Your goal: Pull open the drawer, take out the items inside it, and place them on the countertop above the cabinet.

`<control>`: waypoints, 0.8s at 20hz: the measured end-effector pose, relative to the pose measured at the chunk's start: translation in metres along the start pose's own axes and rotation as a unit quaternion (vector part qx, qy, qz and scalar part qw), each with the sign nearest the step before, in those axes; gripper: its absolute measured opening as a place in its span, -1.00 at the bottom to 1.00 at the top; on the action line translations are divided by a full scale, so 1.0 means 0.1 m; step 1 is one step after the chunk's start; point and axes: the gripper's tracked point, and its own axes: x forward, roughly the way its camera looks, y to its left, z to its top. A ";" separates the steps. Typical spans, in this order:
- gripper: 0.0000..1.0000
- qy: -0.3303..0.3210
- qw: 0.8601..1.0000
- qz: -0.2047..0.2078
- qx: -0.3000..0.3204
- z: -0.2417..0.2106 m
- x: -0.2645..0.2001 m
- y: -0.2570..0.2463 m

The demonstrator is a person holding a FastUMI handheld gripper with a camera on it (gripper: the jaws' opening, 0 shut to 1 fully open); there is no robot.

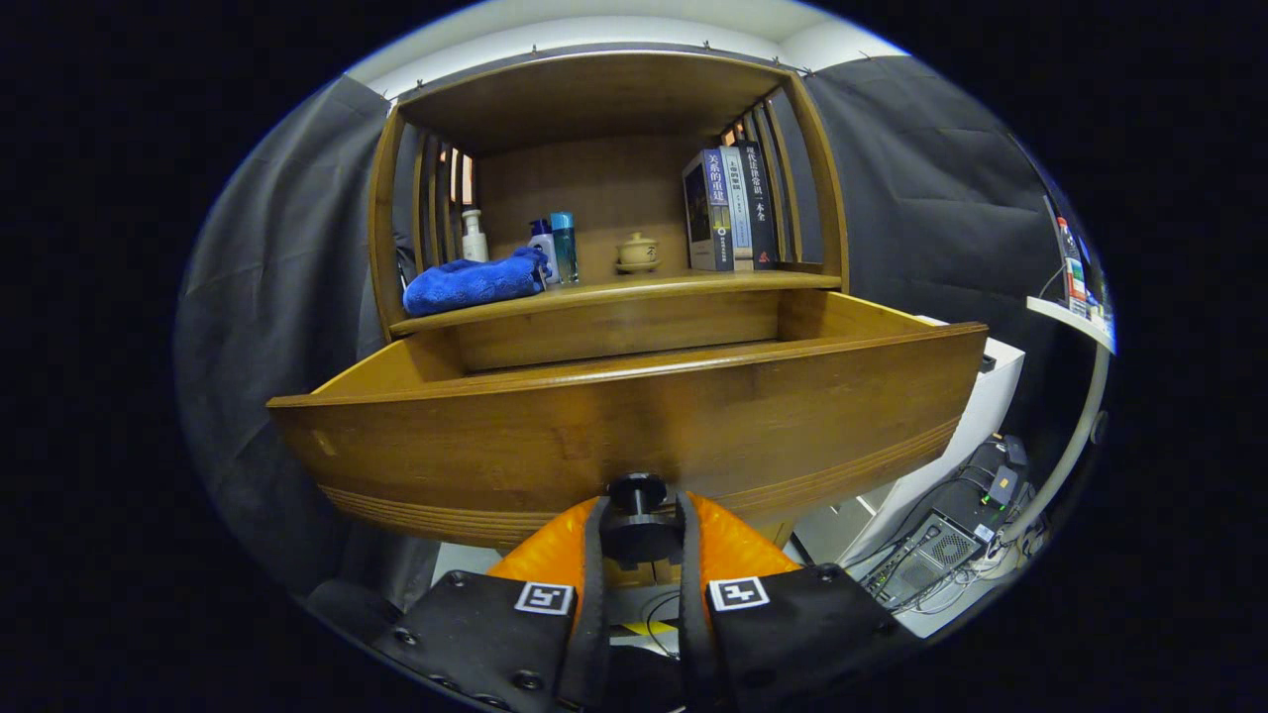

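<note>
Fingers [594, 555] pinching the drawer's black knob [637, 492], gripper [639, 540] closed on it from both sides. Drawer [634, 426] pulled well out under the countertop [614, 292], front panel dead ahead, long axis running left to right. Inside hidden behind that panel from here; contents not seen. Probably next: let go, rise above the rim, then reach forward and down. Cloth [474, 280], bottles [555, 248], books [731, 208] already on the countertop.
</note>
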 end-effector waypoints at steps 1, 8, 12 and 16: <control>-0.27 0.002 1.000 0.000 0.000 -0.01 -0.02 0.00; 0.03 0.015 1.000 -0.005 -0.002 0.04 -0.02 -0.04; 0.83 0.009 1.000 -0.005 -0.012 0.20 -0.12 -0.01; 0.95 -0.012 1.000 0.002 -0.014 0.57 -0.29 0.06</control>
